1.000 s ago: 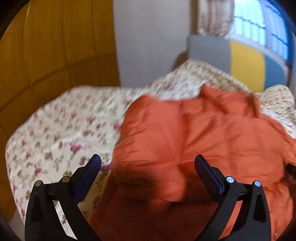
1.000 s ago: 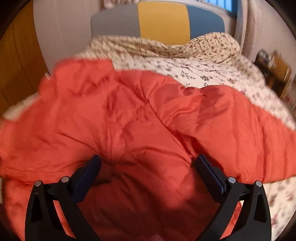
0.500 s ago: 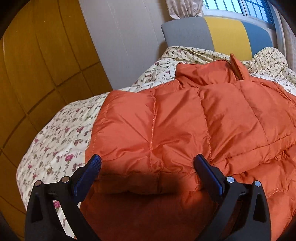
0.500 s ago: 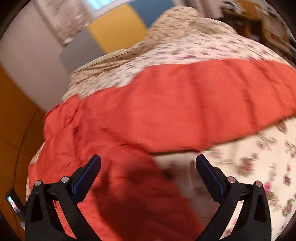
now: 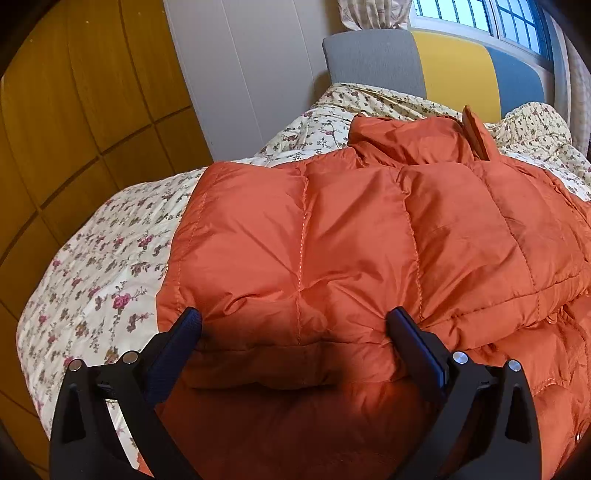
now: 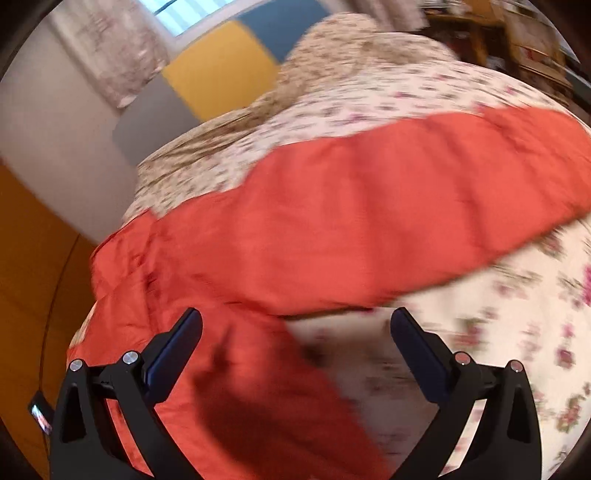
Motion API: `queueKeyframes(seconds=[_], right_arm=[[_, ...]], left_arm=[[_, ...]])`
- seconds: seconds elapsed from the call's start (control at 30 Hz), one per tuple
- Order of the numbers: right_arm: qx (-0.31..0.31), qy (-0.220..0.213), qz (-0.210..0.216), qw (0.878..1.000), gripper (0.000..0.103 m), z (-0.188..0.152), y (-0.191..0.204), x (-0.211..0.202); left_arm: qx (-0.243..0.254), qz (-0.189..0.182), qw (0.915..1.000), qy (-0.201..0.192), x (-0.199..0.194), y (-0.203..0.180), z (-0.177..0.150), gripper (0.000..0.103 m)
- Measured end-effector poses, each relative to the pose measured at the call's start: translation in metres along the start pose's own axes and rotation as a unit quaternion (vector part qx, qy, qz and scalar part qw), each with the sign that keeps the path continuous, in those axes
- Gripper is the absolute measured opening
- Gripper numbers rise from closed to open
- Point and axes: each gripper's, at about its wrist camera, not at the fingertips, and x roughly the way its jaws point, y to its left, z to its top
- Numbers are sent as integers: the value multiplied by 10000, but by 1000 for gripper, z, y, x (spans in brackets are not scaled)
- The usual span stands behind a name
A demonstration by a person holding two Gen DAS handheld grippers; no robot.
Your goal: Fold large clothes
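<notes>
Bed (image 5: 92, 266): one bed, with one cream cover that has small pink flowers. It fills the middle of both views. Its near edge is cut off at the bottom of the pictures.
Jacket (image 5: 351, 236): one big puffy orange jacket. It lies on the bed cover. In the left wrist view it is spread from the middle out to the right, and its collar (image 5: 413, 140) points to the far end of the bed. Its right side runs out of the picture.
Sleeve (image 6: 388, 218): one long orange sleeve lies across the bed in the right wrist view, reaching to the far right. That picture is blurry, so the seams are hard to see.
Headboard (image 5: 436, 66): one, at the far end, with three parts: grey, yellow and blue. The bed cover hides its lower part.
Wardrobe (image 5: 74, 103): one wall of yellow wood panels on the left.
Window (image 5: 476, 18): one, far right, cut off at the top.
Left claw (image 5: 293, 334): wide open. Its two fingers sit on either side of a folded puffy edge of the jacket, not pinching it.
Right claw (image 6: 295, 332): wide open, holding nothing. It hangs over the jacket edge and the bare cover.
</notes>
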Motion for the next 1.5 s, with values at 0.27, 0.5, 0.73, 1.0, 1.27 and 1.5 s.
queueKeyframes(seconds=[0.27, 0.5, 0.73, 1.0, 1.27, 1.5], right_arm=[[-916, 296, 475, 9942, 101, 31, 104, 56], [-1423, 406, 599, 9872, 100, 59, 196, 119], [-1089, 605, 780, 9891, 99, 101, 245, 181], [-830, 1165, 324, 9892, 68, 117, 264, 249], [-967, 846, 1115, 9854, 11, 107, 234, 211], [-2572, 130, 1227, 9585, 8, 63, 238, 144]], left_arm=[[-1033, -976, 9898, -94, -7, 26, 37, 100], [-1604, -1273, 9783, 310, 43, 20, 95, 100], [-1667, -1282, 9762, 529, 92, 5, 130, 100], [-1184, -1184, 9850, 408, 105, -14, 114, 100], [-1628, -1501, 9751, 158, 90, 5, 115, 100], [-2252, -1733, 9587, 85, 75, 15, 126, 100]])
